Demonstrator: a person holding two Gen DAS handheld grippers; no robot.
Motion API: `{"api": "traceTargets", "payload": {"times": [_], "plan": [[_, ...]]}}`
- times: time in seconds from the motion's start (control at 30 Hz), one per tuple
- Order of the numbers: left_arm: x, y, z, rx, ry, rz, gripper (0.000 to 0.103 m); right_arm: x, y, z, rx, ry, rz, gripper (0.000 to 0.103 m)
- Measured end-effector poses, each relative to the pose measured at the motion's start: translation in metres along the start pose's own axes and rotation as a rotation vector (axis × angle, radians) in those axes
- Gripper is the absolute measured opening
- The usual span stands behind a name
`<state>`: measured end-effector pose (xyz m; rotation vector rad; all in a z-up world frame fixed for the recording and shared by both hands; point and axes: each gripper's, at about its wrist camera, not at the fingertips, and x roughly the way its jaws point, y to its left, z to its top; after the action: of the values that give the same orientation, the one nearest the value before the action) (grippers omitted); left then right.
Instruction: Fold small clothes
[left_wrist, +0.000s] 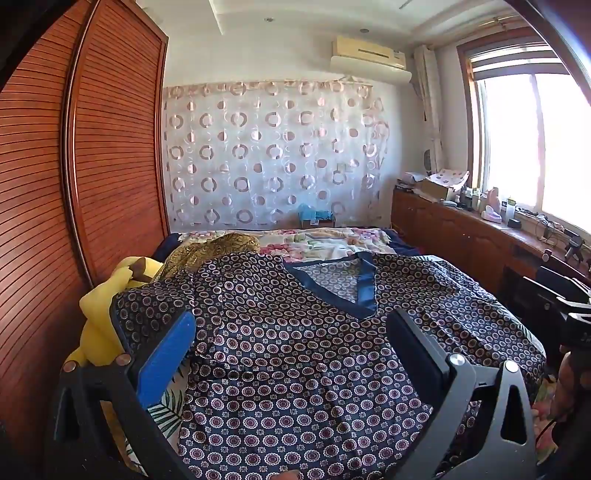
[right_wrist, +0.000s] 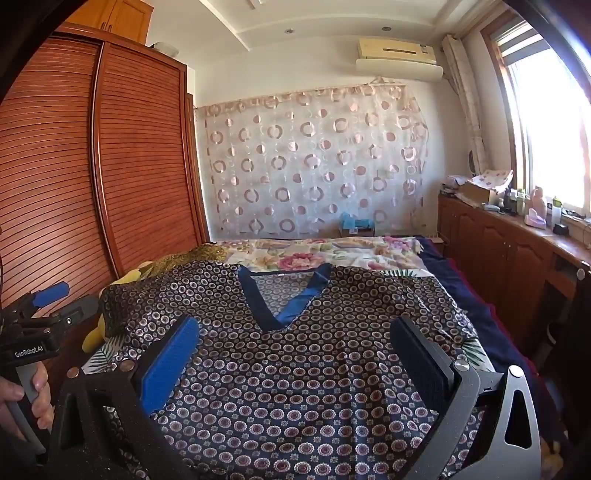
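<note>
1. My left claw (left_wrist: 291, 354) hangs released over the patterned top (left_wrist: 295, 369), fingers spread wide, nothing between them.
2. My right claw (right_wrist: 295, 354) is likewise released above the same top (right_wrist: 303, 387), jaws wide apart and holding nothing.
3. The top lies spread flat on the bed (right_wrist: 332, 254), its blue V-neck trim (right_wrist: 280, 314) pointing toward me, sleeves out to both sides.
4. A yellow garment (left_wrist: 99, 317) lies bunched at the bed's left edge, beside the top's sleeve, near the wooden wardrobe (left_wrist: 110, 166).
5. In the right wrist view my left hand (right_wrist: 22, 398) grips the other claw's handle at far left.
</note>
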<state>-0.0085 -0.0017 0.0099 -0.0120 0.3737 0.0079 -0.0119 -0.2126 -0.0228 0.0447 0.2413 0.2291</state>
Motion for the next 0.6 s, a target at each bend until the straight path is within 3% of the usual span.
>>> {"api": "traceTargets", "payload": {"times": [0.6], "plan": [[-0.001, -0.0019, 0.0014, 0.006, -0.004, 0.005, 0.103, -0.0002, 0.0002, -0.0012, -0.003, -0.002, 0.002, 0.103]]}}
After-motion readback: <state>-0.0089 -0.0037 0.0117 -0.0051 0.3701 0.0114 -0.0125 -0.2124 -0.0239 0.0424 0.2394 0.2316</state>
